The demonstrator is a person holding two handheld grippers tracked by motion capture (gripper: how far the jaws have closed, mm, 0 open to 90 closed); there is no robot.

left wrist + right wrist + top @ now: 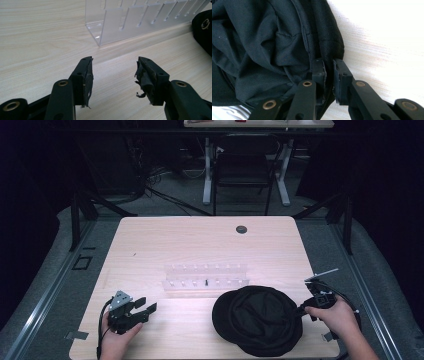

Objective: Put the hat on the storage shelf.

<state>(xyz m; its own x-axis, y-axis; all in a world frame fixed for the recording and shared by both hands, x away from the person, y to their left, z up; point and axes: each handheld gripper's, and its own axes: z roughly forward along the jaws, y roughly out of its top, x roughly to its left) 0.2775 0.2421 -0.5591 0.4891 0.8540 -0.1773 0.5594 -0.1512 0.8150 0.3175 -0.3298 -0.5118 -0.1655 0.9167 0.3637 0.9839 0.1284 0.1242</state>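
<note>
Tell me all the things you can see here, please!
Table: one, light wood, in the middle.
Hat: one, black, near edge of the table, right side.
Rack: one, clear plastic with slots, middle of the table, just behind the hat.
Hole plug: one, dark, far side of the tabletop.
Chair: one, black, behind the table.
Desk: one, white, far back.
Left tool: one, black, near left of the table, jaws apart over bare wood.
Right tool: one, black, jaws pinching the hat's right rim.
Hands: two, holding the tools.
</note>
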